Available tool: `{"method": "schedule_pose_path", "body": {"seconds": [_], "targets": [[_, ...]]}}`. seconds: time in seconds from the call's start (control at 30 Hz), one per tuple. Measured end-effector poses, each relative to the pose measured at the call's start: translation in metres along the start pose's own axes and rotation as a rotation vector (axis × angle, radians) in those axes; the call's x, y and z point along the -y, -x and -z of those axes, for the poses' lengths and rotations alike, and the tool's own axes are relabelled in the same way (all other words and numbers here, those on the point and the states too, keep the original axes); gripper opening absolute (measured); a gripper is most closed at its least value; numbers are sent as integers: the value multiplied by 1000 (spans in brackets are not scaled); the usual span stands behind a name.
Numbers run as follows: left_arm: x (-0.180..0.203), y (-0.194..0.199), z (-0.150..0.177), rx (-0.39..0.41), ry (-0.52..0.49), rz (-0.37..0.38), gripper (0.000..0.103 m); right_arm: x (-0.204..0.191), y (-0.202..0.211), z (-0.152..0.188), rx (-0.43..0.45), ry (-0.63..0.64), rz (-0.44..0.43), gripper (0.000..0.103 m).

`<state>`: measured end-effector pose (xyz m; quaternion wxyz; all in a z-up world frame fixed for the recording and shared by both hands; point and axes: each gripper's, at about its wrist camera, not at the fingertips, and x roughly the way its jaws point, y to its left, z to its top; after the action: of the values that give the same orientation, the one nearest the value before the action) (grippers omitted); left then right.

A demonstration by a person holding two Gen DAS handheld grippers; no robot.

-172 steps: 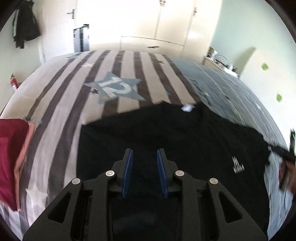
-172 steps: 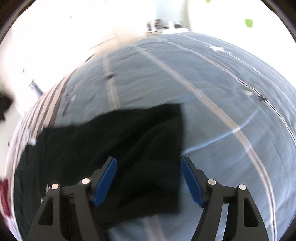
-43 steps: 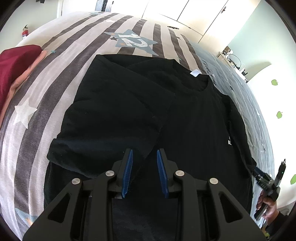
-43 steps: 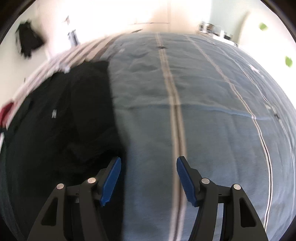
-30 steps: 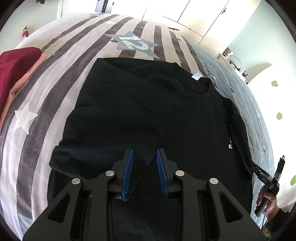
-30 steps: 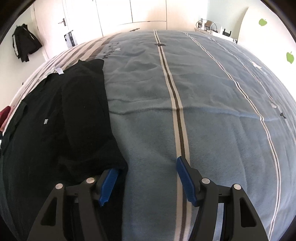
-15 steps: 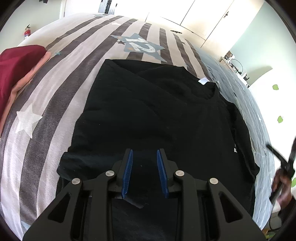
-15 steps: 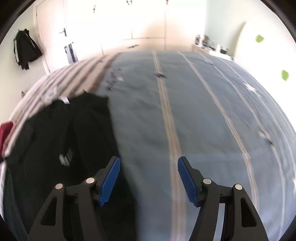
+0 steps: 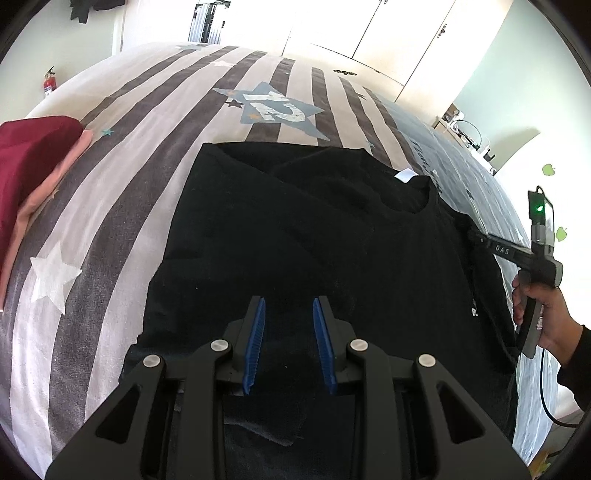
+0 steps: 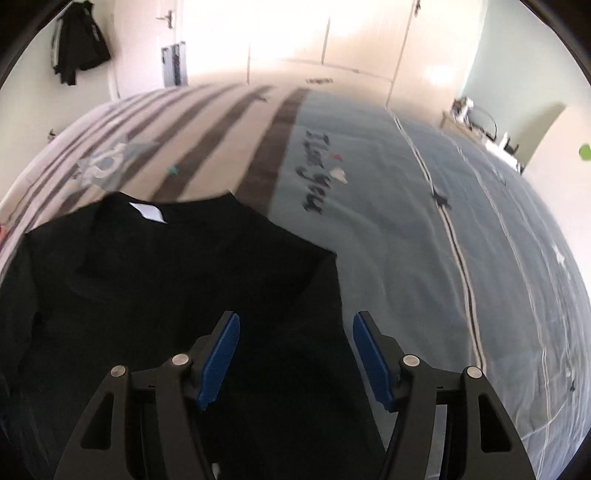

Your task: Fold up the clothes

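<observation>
A black T-shirt (image 9: 332, 251) lies flat on the bed, its left side folded in over the body, white neck label (image 9: 404, 175) at the far end. My left gripper (image 9: 288, 343) hovers over the shirt's near part; its blue pads stand a little apart with nothing between them. My right gripper (image 10: 295, 358) is wide open over the shirt's right shoulder and sleeve (image 10: 295, 258). It also shows in the left wrist view (image 9: 480, 236), held by a hand at the shirt's right edge.
The bed has a grey and white striped cover with a blue star (image 9: 277, 109) and a blue half (image 10: 443, 240) to the right. Folded red and pink clothes (image 9: 26, 166) lie at the left edge. White wardrobes (image 10: 295, 33) stand behind.
My left gripper has drawn back toward the shirt's near end. My right gripper has swung left, from over the blue cover to over the shirt's right shoulder.
</observation>
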<state>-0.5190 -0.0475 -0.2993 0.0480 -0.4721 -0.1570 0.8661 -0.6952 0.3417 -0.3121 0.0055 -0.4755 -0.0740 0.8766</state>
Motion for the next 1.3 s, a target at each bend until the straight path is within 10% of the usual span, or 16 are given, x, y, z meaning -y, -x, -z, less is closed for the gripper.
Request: {"method": "schedule_pose_path", "body": {"seconds": [0.6,0.83,1.13,1.3], "targets": [[10,-13,-2,-20,-5,-5,24,138,-33,-21,-90,-118,183,35],[19,-18,-3,-22,-14,11,24,147,-18,-4,-109,-195,-170,38],[17,-18,-1,-30,-22,3,24,146,-51,-5,-245,-225,-211,36],[15,-19,3,-36,-18,-3,24,132,-65,-10,-337,-176,-205,17]]}}
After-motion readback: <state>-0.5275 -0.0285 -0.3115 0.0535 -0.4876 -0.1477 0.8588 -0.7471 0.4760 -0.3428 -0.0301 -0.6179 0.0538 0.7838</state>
